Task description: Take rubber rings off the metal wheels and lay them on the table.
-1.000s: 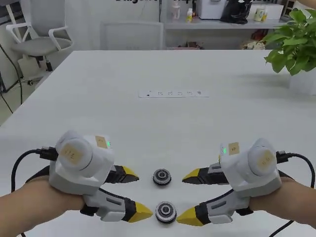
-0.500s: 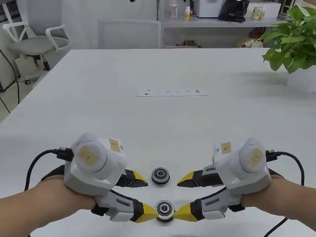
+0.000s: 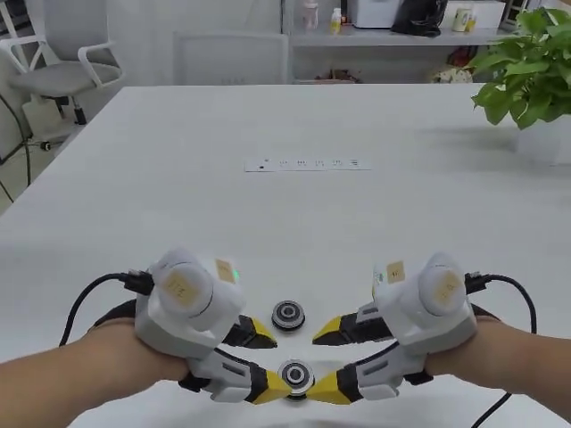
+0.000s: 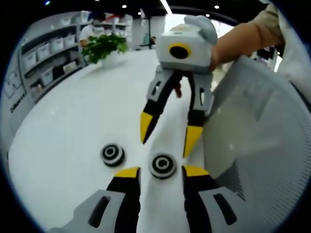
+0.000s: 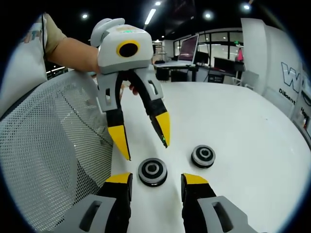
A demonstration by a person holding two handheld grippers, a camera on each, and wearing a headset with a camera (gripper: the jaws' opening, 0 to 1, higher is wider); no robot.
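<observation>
Two metal wheels with black rubber rings lie flat near the table's front edge: a far wheel [image 3: 287, 314] and a near wheel [image 3: 296, 375]. My left gripper [image 3: 260, 361] and right gripper [image 3: 323, 362] face each other, both open, their nearer yellow tips almost touching the near wheel from either side. In the left gripper view the near wheel [image 4: 163, 165] sits just beyond my open left gripper [image 4: 160, 172], with the far wheel [image 4: 112, 154] to its left and the right gripper [image 4: 167, 132] opposite. The right gripper view shows the near wheel [image 5: 152, 171], the far wheel [image 5: 203, 156], my right gripper [image 5: 155, 178] and the left gripper [image 5: 143, 136].
A socket strip [image 3: 303, 164] is set into the white table [image 3: 178, 196] mid-way back. A potted plant [image 3: 526, 62] stands at the back right and an office chair [image 3: 62, 71] beyond the back left corner. A mesh chair back [image 5: 53, 155] is close behind the front edge.
Both grippers have moved inward toward each other, so their nearer tips now flank the near wheel closely. The wheels have stayed in place.
</observation>
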